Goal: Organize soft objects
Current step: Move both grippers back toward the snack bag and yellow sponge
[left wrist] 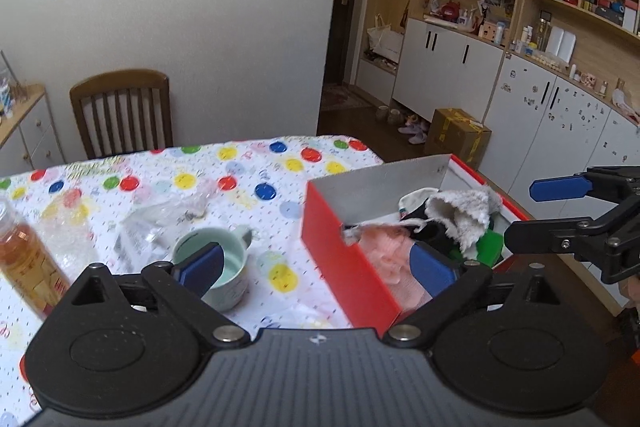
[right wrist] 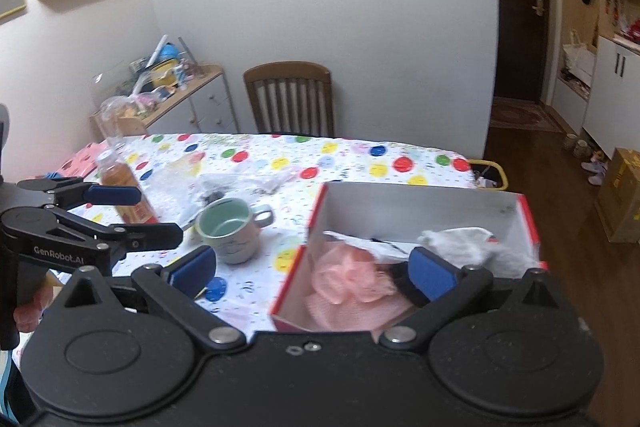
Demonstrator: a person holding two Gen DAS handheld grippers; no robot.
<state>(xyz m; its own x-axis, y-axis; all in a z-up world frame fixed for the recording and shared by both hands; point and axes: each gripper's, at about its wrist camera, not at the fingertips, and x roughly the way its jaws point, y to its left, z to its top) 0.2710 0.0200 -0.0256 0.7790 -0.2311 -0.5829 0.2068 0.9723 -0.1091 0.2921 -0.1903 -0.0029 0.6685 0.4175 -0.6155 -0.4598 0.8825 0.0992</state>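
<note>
Right wrist view: pink cloth [right wrist: 348,287] lies between open right claw [right wrist: 314,273]

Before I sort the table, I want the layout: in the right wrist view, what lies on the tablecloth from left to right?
Amber bottle → crumpled clear plastic → green mug → red box holding the pink cloth and, further right, the white fluffy cloth.
</note>
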